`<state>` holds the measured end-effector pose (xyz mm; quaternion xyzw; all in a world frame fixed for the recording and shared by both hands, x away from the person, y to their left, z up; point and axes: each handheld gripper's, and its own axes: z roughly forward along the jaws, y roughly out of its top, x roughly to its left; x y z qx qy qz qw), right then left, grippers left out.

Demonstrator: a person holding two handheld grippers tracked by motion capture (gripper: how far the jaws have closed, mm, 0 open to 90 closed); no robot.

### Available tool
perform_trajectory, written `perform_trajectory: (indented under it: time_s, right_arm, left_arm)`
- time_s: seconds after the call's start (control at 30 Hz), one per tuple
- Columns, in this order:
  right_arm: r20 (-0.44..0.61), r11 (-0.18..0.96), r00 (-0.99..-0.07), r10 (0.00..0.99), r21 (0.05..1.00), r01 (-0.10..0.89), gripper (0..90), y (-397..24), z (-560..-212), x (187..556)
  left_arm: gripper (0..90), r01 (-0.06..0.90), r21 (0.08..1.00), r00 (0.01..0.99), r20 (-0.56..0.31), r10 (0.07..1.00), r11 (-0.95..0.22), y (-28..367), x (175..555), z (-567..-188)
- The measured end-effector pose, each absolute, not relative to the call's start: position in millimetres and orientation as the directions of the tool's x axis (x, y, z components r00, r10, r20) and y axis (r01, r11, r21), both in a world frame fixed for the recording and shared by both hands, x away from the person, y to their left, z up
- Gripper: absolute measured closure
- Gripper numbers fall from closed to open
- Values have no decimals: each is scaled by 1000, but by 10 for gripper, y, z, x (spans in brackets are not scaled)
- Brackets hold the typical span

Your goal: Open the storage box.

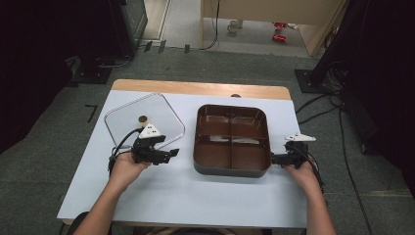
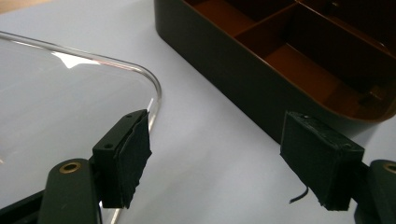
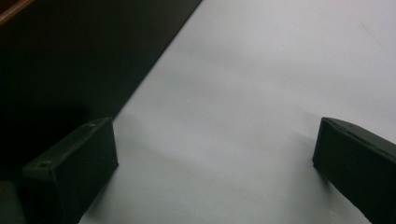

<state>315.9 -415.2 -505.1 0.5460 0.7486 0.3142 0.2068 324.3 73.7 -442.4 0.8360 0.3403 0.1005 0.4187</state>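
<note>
Centrally, empty four-part tray [image 1: 232, 169], clear lid [image 1: 122, 117] flat beside it, both grippers [image 1: 172, 153] [image 1: 274, 158] open, holding nothing.

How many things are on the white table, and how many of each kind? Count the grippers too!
Clear lid: 1
Brown tray with four compartments: 1
Grippers: 2, the left gripper by the lid and the right gripper at the tray's side, both open
Total: 4
</note>
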Motion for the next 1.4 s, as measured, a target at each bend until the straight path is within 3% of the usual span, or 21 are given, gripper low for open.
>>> perform_trajectory:
  time_s: [0.6,0.83,1.03,1.4]
  right_arm:
    - [32,208,-319,947,696,687,0,-4153,-5052,3160]
    - [33,207,-318,947,696,688,0,-4152,-5051,3159]
    - [32,208,-319,947,696,687,0,-4153,-5052,3160]
    - [32,207,-319,947,696,687,0,-4152,-5051,3160]
  left_arm:
    - [247,496,734,778,-139,612,-464,483,3121,-4682]
    - [246,480,695,796,-89,599,-535,369,3112,-4803]
    - [252,507,673,773,-78,629,-539,386,3198,-4882]
    - [210,466,675,791,-28,611,-572,340,3161,-4911]
